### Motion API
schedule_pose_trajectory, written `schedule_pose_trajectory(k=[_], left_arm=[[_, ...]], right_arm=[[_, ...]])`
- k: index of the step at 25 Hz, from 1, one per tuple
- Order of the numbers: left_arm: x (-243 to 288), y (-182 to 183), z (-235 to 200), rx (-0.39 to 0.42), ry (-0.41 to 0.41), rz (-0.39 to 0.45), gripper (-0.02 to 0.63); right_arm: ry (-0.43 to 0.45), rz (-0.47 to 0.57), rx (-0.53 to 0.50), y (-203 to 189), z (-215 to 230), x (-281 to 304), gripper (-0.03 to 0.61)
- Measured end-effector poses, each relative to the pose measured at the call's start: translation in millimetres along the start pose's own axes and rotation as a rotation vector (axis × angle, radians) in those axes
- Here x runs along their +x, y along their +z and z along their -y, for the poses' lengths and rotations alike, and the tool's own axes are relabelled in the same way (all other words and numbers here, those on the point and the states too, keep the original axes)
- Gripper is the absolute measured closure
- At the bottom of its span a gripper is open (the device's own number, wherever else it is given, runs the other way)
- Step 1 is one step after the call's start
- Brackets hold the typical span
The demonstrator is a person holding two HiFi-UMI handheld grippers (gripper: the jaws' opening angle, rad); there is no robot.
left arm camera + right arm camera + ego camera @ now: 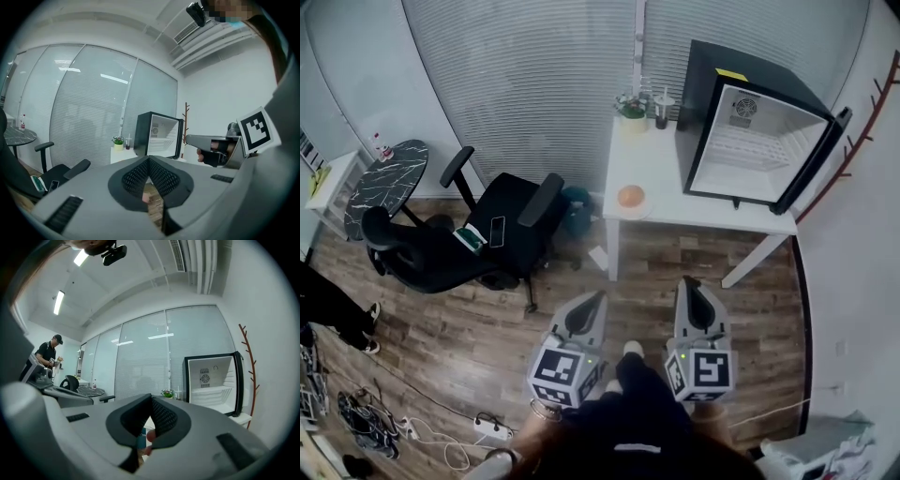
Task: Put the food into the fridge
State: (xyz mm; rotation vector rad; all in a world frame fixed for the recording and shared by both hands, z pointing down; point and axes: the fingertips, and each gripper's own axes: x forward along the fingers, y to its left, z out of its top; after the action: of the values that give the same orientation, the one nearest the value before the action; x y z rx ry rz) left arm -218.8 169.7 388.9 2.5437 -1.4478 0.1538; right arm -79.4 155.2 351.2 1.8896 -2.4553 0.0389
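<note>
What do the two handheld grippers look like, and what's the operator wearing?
The left gripper and right gripper match: light grey wedge-shaped shells tapering to a point, with black mesh-textured pads set in a dark recess. Each carries a cube with black-and-white square markers at the rear. No cables visible. The operator wears dark clothing.

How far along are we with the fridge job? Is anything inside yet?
Done: the fridge stands open on the table, and its shelves look bare. In hand: nothing. The left gripper and right gripper are both shut and empty, held short of the table. Left: everything else. The round orange food sits near the table's front edge and has to be picked up and placed inside.
</note>
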Motion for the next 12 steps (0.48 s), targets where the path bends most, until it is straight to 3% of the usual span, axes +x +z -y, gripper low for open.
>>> schedule_pose_trajectory(k=[12], left_arm=[[68.5,14.9,-14.1,0.012,0.016,-0.009,0.609]], right_arm=[[0.038,-0.013,0.024,-5.3,33.3,64.0,0.581]])
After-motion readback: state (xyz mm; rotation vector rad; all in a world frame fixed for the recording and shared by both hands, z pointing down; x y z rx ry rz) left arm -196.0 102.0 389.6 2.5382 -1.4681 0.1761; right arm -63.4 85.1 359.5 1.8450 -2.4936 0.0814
